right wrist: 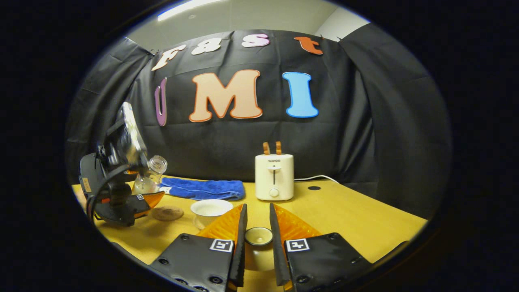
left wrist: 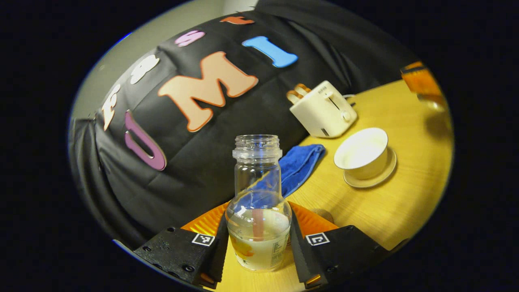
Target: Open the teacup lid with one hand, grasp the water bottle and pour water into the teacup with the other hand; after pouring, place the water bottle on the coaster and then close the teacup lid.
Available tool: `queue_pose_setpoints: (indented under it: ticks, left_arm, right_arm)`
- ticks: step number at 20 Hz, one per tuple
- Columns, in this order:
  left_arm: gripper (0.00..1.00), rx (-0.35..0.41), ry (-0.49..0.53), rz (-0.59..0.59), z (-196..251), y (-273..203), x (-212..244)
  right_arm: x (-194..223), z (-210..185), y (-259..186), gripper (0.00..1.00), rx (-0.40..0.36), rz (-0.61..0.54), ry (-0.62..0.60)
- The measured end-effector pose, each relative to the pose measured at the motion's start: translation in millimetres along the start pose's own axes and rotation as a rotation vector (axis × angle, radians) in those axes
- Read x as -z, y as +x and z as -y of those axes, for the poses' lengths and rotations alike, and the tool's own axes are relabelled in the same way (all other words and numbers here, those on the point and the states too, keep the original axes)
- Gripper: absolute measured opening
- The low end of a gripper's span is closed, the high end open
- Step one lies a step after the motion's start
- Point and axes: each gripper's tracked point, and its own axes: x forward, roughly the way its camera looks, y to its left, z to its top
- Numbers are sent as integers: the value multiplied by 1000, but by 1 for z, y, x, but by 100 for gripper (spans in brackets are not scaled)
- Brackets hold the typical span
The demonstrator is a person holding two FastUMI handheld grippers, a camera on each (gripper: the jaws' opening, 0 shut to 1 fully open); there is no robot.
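The left gripper clamps both fingers on the round belly of a clear uncapped water bottle, a little liquid in its base (it leans toward the cup in the right gripper view). Beyond it on the yellow wooden table sits a white lidless teacup on its saucer, just beside a folded blue cloth and near a cream toaster. The right gripper holds the small round teacup lid between its fingers. A brown round coaster lies left of the cup.
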Motion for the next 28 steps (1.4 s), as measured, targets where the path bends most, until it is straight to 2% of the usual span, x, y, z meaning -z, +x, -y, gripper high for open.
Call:
queue_pose_setpoints:
  ticks: [2, 4, 5, 10, 15, 22, 28]
  left_arm:
    - [66, 12, 133, -10, 1, 9, -2]
    - [66, 51, 214, -17, 10, 16, -7]
    - [64, 58, 256, -12, 10, 16, -12]
    - [66, 114, 506, -28, 20, 23, -31]
    - [66, 154, 670, -76, 18, 27, -26]
    - [66, 195, 818, -120, 18, 26, -23]
    - [66, 194, 931, -135, 15, 26, -25]
  right_arm:
    - [-1, 17, 3, 33, 27, 0, 0]
    - [-1, 32, 4, 32, 63, 2, -1]
    - [-2, 36, 5, 33, 69, 2, -2]
    - [-2, 40, 8, 33, 75, 2, -2]
    - [-1, 39, 13, 32, 68, 2, -2]
    - [-1, 37, 14, 33, 59, 1, -2]
    - [-2, 37, 14, 33, 56, 1, -2]
